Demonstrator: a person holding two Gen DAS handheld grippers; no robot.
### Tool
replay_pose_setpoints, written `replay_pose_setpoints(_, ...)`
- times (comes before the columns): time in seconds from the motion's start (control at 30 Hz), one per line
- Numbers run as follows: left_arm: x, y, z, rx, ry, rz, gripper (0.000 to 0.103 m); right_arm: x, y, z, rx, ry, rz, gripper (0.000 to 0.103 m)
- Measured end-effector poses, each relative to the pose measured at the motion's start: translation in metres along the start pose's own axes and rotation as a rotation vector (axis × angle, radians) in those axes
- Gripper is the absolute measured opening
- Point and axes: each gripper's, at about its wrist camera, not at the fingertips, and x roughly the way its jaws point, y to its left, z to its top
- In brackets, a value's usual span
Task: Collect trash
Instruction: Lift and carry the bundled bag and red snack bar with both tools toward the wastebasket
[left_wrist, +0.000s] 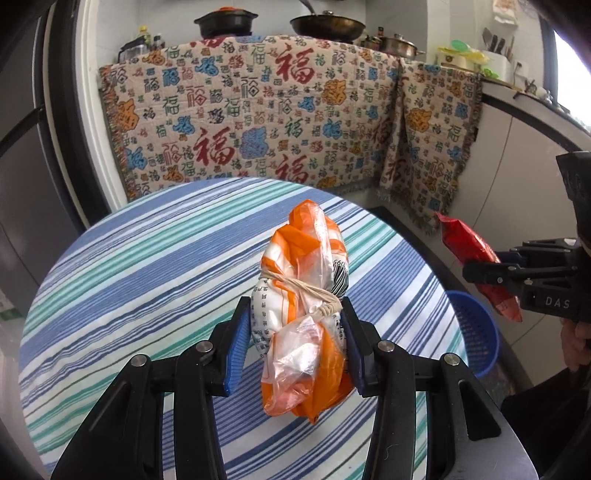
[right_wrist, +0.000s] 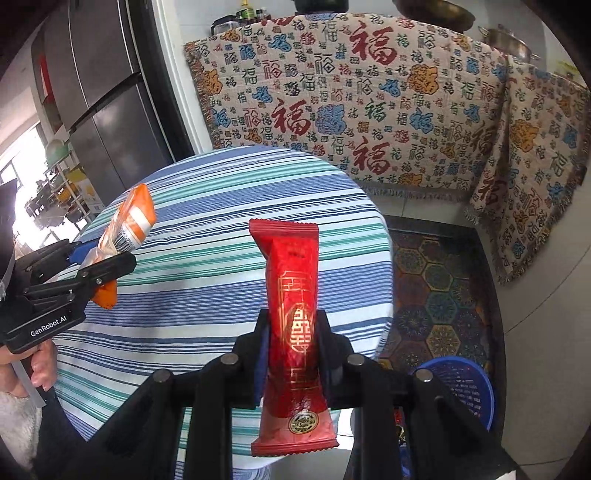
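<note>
left tongs: clamped, angled down | right tongs: clamped, angled down

Striped round table, patterned throw over counter, dark fridge, tiled mat.

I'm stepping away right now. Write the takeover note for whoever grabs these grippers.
Left gripper: shut on the orange-and-white plastic bag tied with a rubber band, held above the striped table.
Right gripper: shut on the red wrapper, also lifted off the table.
Blue basket: on the floor beside the table, on the right gripper's side.
Done: both pieces picked up.
Left: probably carry each to the basket and release. No other trash shows on the visible tabletop.
</note>
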Motion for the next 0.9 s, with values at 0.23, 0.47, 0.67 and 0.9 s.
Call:
replay_pose_setpoints(0.23,-0.008,-0.04,0.012,0.058,-0.027,-0.042,0.046,-0.03,-0.032,-0.021,0.072,-0.032,-0.044,0.023)
replay_pose_setpoints(0.47,-0.009,-0.087,0.017,0.112,-0.035,-0.107,0.046,-0.053,-0.065,-0.043,0.139,-0.048,-0.094,0.023)
replay_pose_setpoints(0.67,-0.006,-0.131,0.019,0.156,-0.034,-0.157,0.046,-0.074,-0.092,-0.062,0.206,-0.07,-0.135,0.023)
replay_pose_setpoints(0.9,-0.001,-0.173,0.017,0.191,-0.021,-0.209,0.046,-0.095,-0.119,-0.078,0.258,-0.098,-0.181,0.023)
